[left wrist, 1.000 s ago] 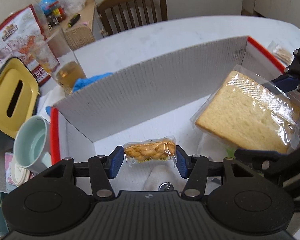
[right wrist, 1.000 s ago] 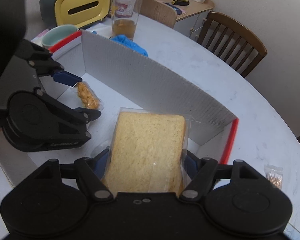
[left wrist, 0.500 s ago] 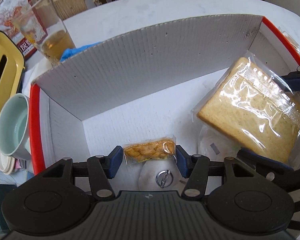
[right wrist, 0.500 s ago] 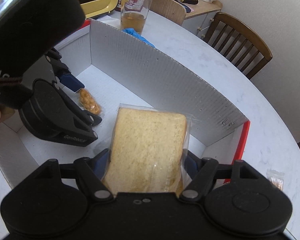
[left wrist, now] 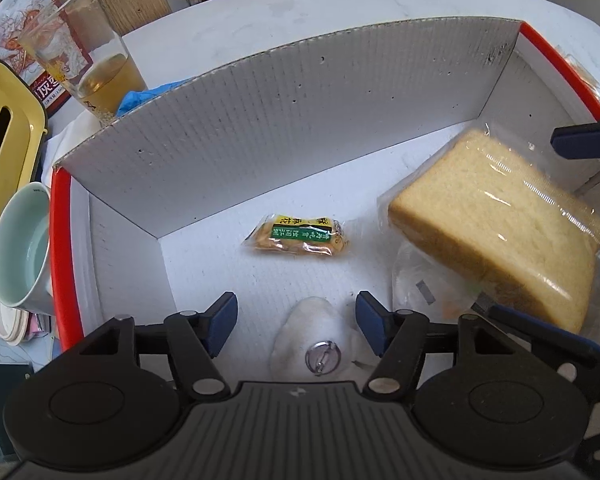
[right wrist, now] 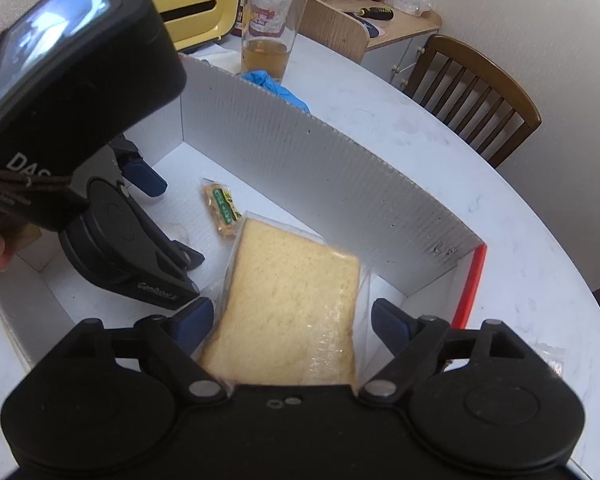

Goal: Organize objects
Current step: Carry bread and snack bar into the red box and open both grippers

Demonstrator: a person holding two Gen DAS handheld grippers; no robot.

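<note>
A white corrugated box with a red rim [left wrist: 260, 128] stands on the table; it also shows in the right wrist view [right wrist: 340, 184]. A small snack packet [left wrist: 298, 237] lies on the box floor, also seen in the right wrist view [right wrist: 221, 209]. My left gripper [left wrist: 296, 318] is open and empty just behind it. A wrapped slice of bread [right wrist: 292, 312] sits blurred between the spread jaws of my right gripper [right wrist: 292, 322], which is open; the bread also shows in the left wrist view [left wrist: 496, 228].
A white fluffy thing with a metal ring [left wrist: 320, 340] and a clear bag [left wrist: 420, 284] lie in the box. Outside it stand a glass of drink [left wrist: 96, 68], a pale green mug [left wrist: 20, 248], a yellow tissue box [left wrist: 0, 148] and a blue glove [right wrist: 276, 88]. A wooden chair [right wrist: 472, 92] stands beyond.
My left gripper opened and the snack packet dropped onto the box floor. My right gripper opened and the bread is slipping down, blurred.
</note>
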